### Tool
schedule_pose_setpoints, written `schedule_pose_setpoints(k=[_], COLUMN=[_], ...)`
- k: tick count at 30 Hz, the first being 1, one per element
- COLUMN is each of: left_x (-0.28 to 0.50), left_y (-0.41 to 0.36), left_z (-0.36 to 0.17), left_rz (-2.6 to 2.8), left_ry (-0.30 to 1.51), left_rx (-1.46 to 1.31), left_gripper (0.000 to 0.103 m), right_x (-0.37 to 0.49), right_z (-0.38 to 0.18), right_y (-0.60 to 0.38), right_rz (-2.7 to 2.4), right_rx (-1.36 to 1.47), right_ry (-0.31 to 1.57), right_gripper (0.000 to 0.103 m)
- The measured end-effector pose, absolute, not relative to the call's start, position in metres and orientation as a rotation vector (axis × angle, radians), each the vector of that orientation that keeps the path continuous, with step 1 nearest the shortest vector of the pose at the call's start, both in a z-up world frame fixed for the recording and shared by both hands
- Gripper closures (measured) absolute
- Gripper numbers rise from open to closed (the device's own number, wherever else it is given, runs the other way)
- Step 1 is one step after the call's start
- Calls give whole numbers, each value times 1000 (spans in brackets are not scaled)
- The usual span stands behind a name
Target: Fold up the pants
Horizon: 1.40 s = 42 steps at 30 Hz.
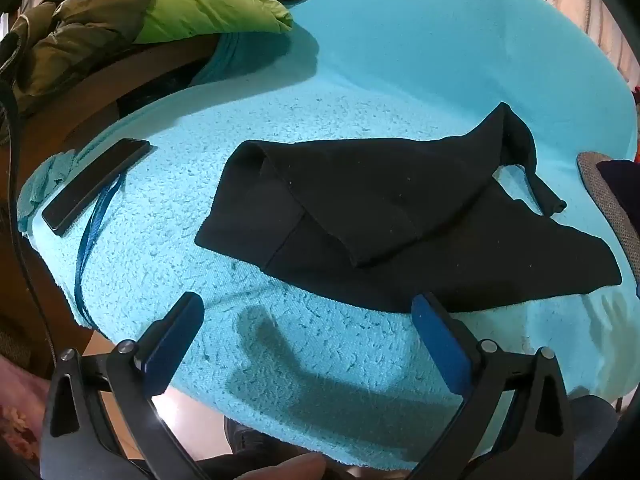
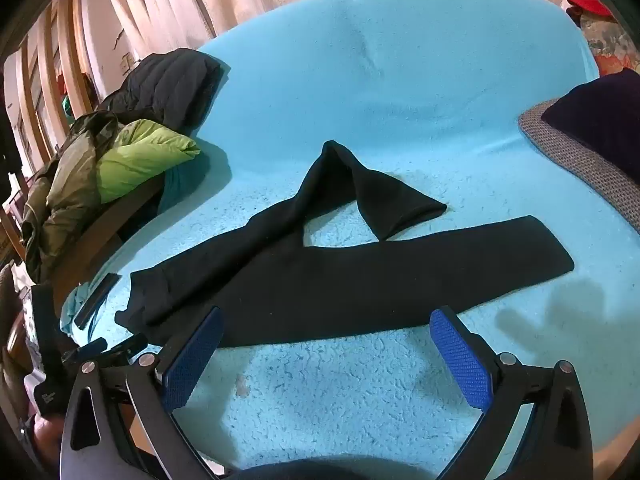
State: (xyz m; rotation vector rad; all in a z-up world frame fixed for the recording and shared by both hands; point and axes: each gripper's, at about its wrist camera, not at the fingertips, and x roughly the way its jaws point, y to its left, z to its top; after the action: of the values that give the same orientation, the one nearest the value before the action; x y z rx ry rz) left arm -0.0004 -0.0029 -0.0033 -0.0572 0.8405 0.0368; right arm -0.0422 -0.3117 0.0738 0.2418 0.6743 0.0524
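Pants [image 2: 320, 280] lie on blanket [image 2: 400, 80]; jackets [image 2: 120, 152] left.

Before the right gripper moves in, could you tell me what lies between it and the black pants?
Only bare turquoise blanket, shown in the right wrist view.

No readable text, label, brand or number appears in either view. A small white mark on a black device [image 2: 47, 394] at lower left is too blurred to read.
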Motion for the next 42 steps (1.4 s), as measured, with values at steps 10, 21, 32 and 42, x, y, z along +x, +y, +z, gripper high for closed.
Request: schedule_pose_setpoints(k=[10,21,32,42], left_x=[1,2,1,-1], left_y=[-3,-5,-7,-6], left_z=[0,-2,-2,-1], left_rz=[28,25,16,28], left_ry=[851,858,855,854], left_rx=[-67,-64,-62,-57], left_gripper=[0,0,0,0], right_x=[-45,-42,-40,-41], right_z=[75,74,73,73], right_y=[-308,-311,-312,-312], right_rz=[49,48,49,46], right_rx=[224,228,228,226], right_ry=[674,677,680,680], right_gripper=[0,0,0,0])
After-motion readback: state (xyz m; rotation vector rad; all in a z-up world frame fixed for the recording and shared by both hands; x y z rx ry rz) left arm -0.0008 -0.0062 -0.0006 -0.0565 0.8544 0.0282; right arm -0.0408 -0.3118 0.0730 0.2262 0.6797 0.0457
